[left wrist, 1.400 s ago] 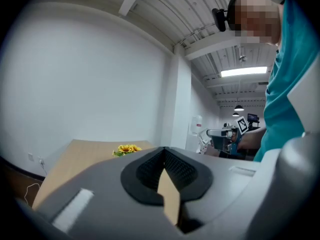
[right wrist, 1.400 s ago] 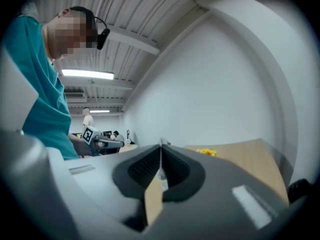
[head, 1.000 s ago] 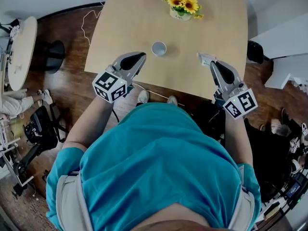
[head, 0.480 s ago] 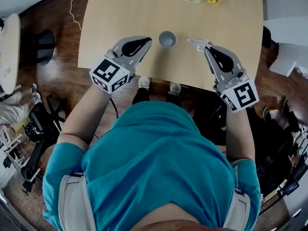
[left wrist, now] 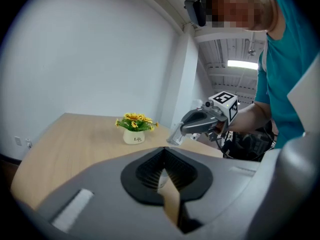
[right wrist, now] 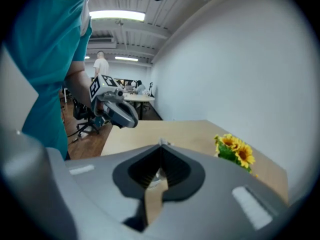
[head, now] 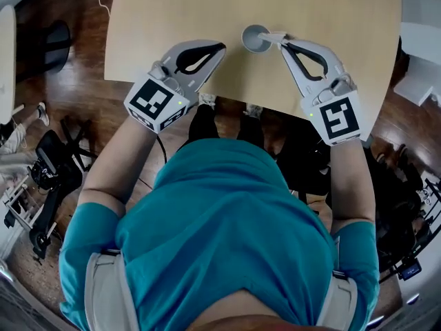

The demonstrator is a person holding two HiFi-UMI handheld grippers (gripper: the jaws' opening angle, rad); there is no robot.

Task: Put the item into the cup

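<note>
A grey paper cup (head: pixel 255 38) stands on the light wooden table (head: pixel 172 19) near its front edge. My right gripper (head: pixel 281 40) is shut on a small white item (head: pixel 274 38), whose end reaches the cup's right rim. The left gripper view shows that item (left wrist: pixel 174 136) sticking out of the right gripper's tip. My left gripper (head: pixel 222 46) is shut with nothing in it, just left of the cup. In each gripper view the cup is only glimpsed through the hollow between the jaws.
A white pot of sunflowers (left wrist: pixel 134 129) stands farther back on the table, to the right in the right gripper view (right wrist: pixel 235 151). Left of the table there is wooden floor with a black chair base (head: pixel 41 178) and a round white table (head: pixel 5 40).
My right gripper has carried the white item leftward, from well right of the cup to its rim. The left gripper stays left of the cup. The head view has shifted, cutting off the flowers.
</note>
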